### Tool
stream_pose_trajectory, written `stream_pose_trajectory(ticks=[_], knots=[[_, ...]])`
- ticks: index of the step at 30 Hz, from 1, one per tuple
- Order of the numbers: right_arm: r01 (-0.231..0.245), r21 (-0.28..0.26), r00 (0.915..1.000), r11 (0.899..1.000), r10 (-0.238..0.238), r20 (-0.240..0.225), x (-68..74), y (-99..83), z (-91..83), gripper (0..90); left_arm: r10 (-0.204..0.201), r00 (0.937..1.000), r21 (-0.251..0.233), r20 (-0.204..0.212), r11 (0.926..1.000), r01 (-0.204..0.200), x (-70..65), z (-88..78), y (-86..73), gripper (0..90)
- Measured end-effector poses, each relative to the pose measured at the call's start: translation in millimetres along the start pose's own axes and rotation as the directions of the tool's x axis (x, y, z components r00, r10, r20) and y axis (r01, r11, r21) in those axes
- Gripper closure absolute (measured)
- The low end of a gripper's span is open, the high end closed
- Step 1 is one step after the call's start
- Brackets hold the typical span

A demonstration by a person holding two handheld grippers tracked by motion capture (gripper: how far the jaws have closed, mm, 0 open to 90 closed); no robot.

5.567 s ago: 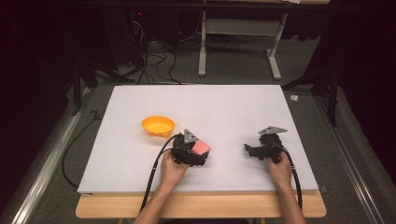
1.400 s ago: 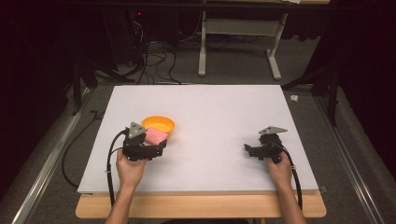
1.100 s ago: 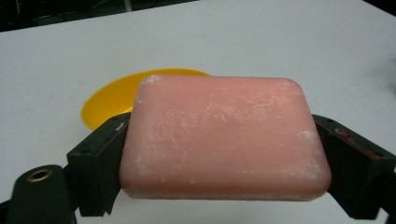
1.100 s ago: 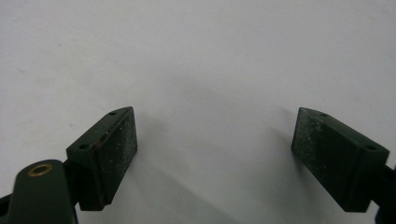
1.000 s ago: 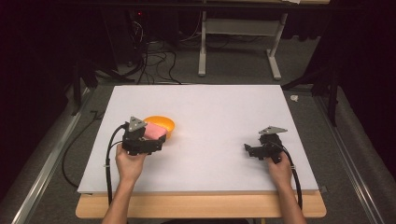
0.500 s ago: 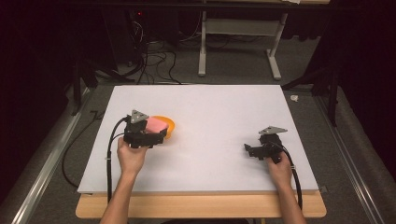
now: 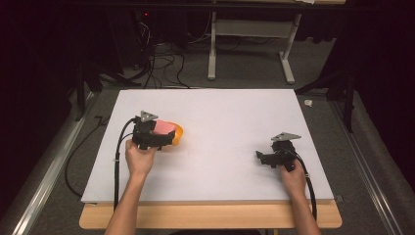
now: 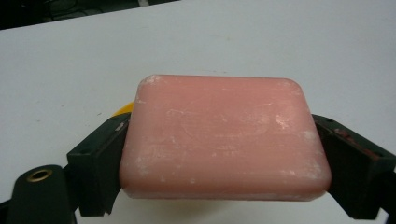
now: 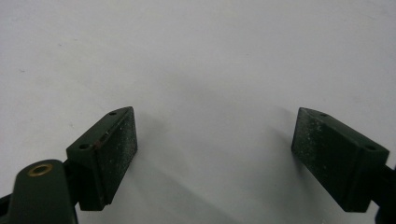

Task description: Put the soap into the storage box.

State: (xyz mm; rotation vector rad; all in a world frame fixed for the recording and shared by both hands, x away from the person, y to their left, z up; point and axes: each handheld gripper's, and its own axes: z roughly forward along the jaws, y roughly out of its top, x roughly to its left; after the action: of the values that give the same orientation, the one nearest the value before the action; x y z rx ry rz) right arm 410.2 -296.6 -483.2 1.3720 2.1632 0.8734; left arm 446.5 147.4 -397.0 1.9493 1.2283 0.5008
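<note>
High view, near to far. At the near edge, two forearms enter from 6 o'clock. The left hand (image 7: 139,157) carries the left hand-held gripper (image 7: 164,136), placed toward 9 o'clock on the white tabletop (image 7: 225,122); its black jaws point toward 3 o'clock and pinch a pink soap bar (image 7: 163,127) by its two short ends. The bar hangs over an orange bowl (image 7: 177,133), whose rim shows at the 3 o'clock side of the bar; whether bar and bowl touch cannot be told. A black cable (image 7: 117,161) trails from this gripper toward 6 o'clock.

The right hand (image 7: 293,174) holds the right hand-held gripper (image 7: 261,157) toward 4 o'clock on the tabletop, well apart from the bar and bowl, with a grey three-cornered plate (image 7: 286,136) on top.

Left gripper view: the soap bar (image 8: 224,137) lies flat between the two jaws, its top face scuffed with pale marks; a sliver of the orange bowl (image 8: 122,108) shows at the bar's 9 o'clock edge.

Right gripper view: the right hand-held gripper (image 9: 215,154) has its jaws spread wide, with bare white tabletop (image 9: 201,56) between them.

Beyond the far tabletop edge, at 12 o'clock, a grey floor (image 7: 244,78) carries cables and a pale metal stand (image 7: 249,54).
</note>
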Motion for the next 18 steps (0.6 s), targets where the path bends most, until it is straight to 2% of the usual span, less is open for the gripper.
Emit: stream_pose_trajectory(ticks=[9, 18], knots=[[-0.002, 0.001, 1.0000, 1.000, 0.002, 0.000, 0.1, 0.0, -0.1, 14.9, -0.034, 0.9988, 0.025, -0.036, 0.9991, 0.035, 5.4, 15.4, 1.4, 13.7], [0.000, 0.000, 1.0000, 1.000, 0.000, 0.000, 0.0, 0.0, 0.0, 15.0, -0.058, 0.9972, 0.060, -0.047, 0.9963, 0.061, 8.6, 30.3, 0.0, 13.6]])
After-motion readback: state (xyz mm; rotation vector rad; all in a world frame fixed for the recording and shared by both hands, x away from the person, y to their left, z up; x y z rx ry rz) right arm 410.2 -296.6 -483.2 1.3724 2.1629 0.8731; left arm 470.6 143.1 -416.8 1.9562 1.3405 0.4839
